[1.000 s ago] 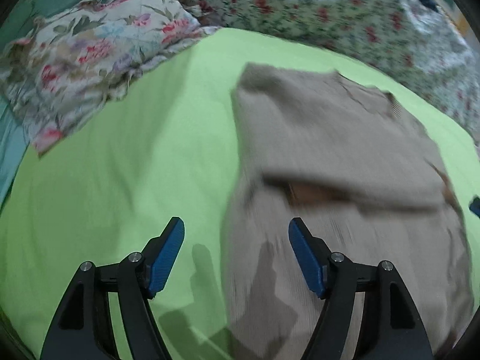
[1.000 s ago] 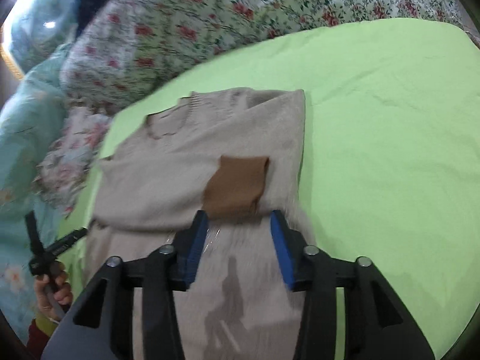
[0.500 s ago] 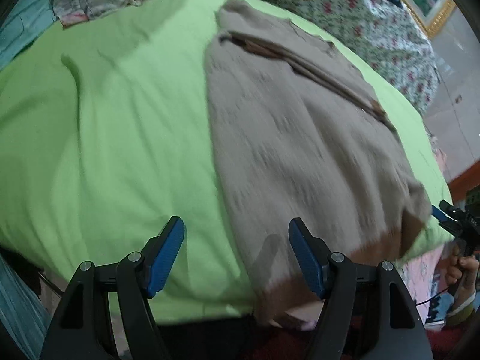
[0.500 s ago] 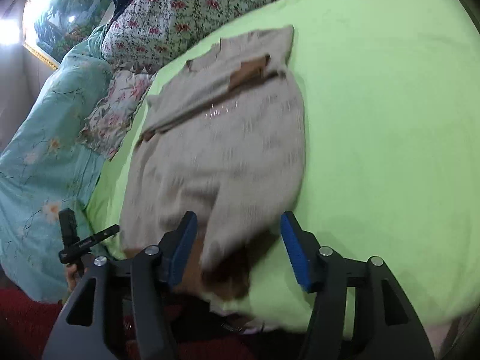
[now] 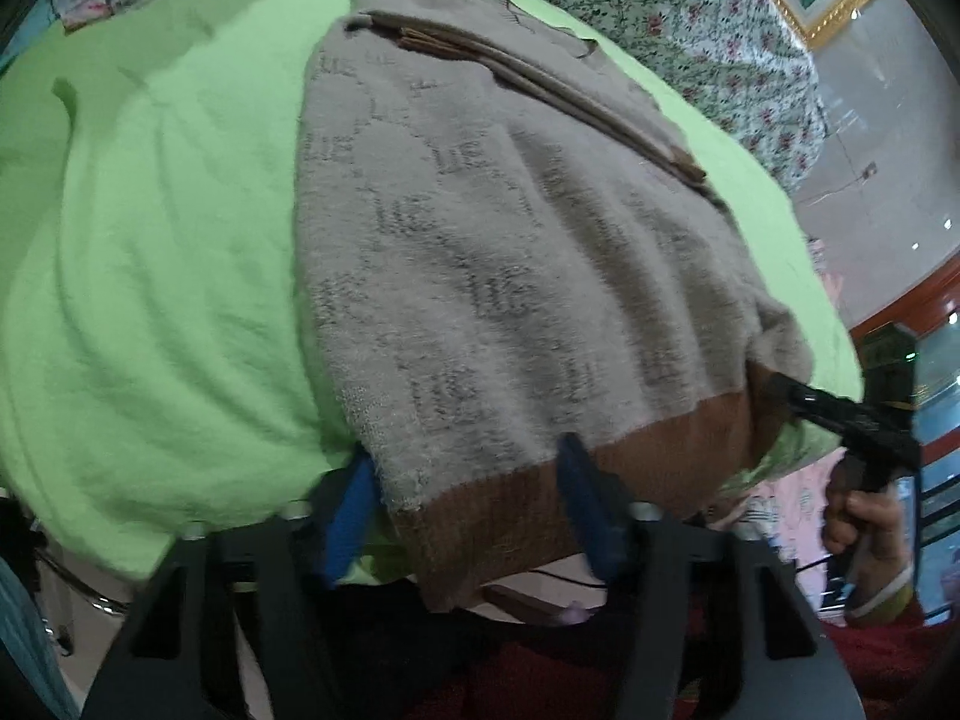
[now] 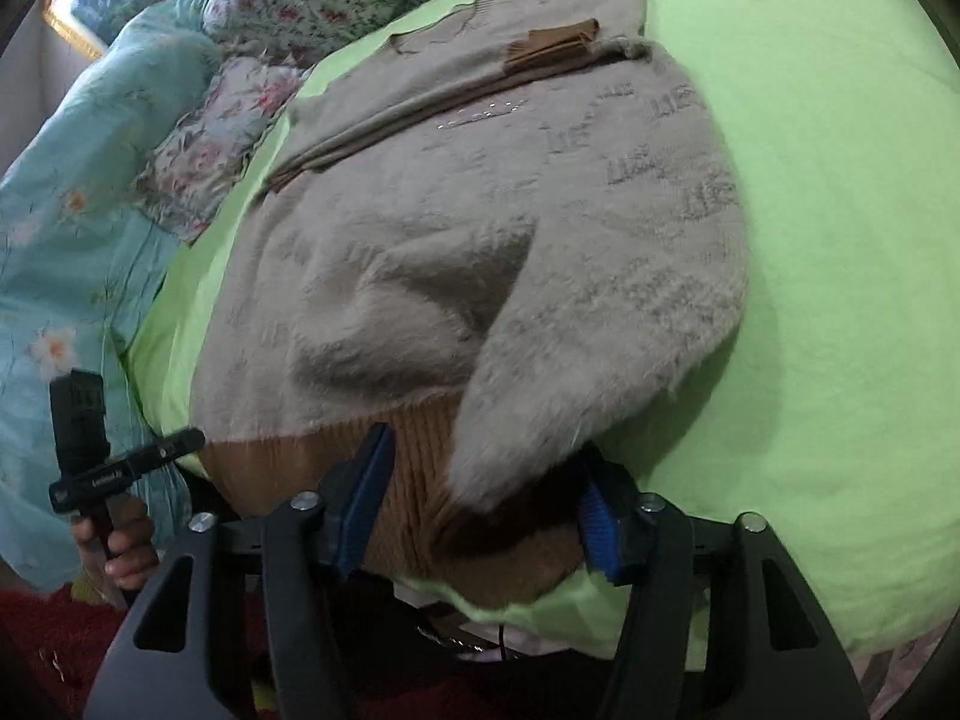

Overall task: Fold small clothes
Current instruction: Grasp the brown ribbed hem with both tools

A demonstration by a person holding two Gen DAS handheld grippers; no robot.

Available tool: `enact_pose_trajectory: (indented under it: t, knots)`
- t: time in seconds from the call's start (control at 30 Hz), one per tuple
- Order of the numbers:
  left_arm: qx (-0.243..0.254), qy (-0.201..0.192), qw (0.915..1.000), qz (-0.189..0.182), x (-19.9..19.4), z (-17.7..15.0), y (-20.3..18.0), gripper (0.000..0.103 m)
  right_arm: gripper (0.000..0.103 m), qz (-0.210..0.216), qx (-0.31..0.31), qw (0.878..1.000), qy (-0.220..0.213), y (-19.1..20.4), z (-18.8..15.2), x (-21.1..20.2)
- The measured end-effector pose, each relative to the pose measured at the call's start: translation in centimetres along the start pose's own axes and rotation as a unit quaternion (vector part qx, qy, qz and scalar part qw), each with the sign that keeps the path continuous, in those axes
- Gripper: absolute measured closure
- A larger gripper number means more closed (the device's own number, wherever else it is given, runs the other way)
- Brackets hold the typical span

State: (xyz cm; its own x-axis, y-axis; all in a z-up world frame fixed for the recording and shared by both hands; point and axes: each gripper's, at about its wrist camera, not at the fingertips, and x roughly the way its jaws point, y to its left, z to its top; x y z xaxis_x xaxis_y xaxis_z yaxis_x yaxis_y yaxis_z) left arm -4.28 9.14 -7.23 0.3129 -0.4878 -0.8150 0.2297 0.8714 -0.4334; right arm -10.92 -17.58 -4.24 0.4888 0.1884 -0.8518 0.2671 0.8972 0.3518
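Note:
A beige fuzzy sweater lies flat on the lime-green bedsheet, sleeves folded across its chest. Its brown ribbed hem hangs over the near bed edge. My left gripper straddles the hem's left corner. Its jaws are closing with the hem between them, and the pads are not pinching it. In the right wrist view the sweater bunches into a fold near the hem. My right gripper straddles that fold and hem, jaws closing, with the cloth filling the gap.
Floral pillows and a teal quilt lie at the head of the bed. A flowered cover lies beyond the sweater. A hand holds the other gripper's handle past the bed edge. Red carpet is below.
Both grippers have drawn back from the sweater's middle to its brown hem at the bed edge and sunk lower. Both pairs of jaws stand narrower than half a second ago.

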Motion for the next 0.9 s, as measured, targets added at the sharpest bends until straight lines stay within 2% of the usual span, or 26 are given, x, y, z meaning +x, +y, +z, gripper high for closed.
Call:
enact_pose_trajectory:
  t: [0.03,0.07,0.13,0.23,0.33,0.47,0.57,0.7,0.73,0.83,0.9]
  knots:
    - [-0.002,0.004,1.0000,-0.007,0.2,0.0,0.0,0.070,0.071,0.004,0.010,1.000,-0.001,-0.4,0.1,-0.1]
    - [-0.001,0.005,1.0000,-0.008,0.4,0.1,0.0,0.081,0.080,0.007,0.014,1.000,-0.001,-0.7,0.1,-0.2]
    - [0.004,0.004,1.0000,-0.008,0.4,0.1,-0.1,0.093,0.091,0.024,0.023,0.999,-0.003,-1.4,-0.1,-1.0]
    - [0.027,-0.018,0.9994,-0.007,-1.0,-0.1,-0.3,0.097,0.093,0.066,0.021,0.997,-0.020,-2.1,-0.7,-3.4]
    - [0.032,-0.046,0.9982,-0.021,-3.8,0.0,0.2,0.098,0.093,0.115,0.011,0.992,-0.050,-3.1,-1.4,-7.0]
    - [0.021,-0.070,0.9969,-0.027,-5.6,0.4,1.8,0.098,0.094,0.129,0.022,0.990,-0.056,-5.0,-2.0,-8.9]
    - [0.012,-0.061,0.9976,-0.030,-4.4,0.6,2.7,0.097,0.094,0.129,0.025,0.991,-0.039,-5.2,-2.4,-7.3]
    - [0.002,-0.022,0.9994,-0.028,-1.9,0.3,3.5,0.094,0.090,0.124,0.031,0.992,-0.004,-5.1,-3.1,-4.5]
    - [0.000,-0.011,0.9996,-0.026,-1.3,0.1,3.6,0.087,0.089,0.119,0.031,0.992,0.006,-5.1,-3.4,-3.9]
    - [-0.004,0.007,0.9983,-0.057,-0.3,-0.3,4.1,0.071,0.073,0.117,0.029,0.992,0.025,-5.1,-4.0,-2.9]
    - [0.003,0.006,0.9976,-0.068,-0.1,-0.3,4.0,0.065,0.067,0.127,0.022,0.991,0.025,-4.8,-4.3,-2.5]
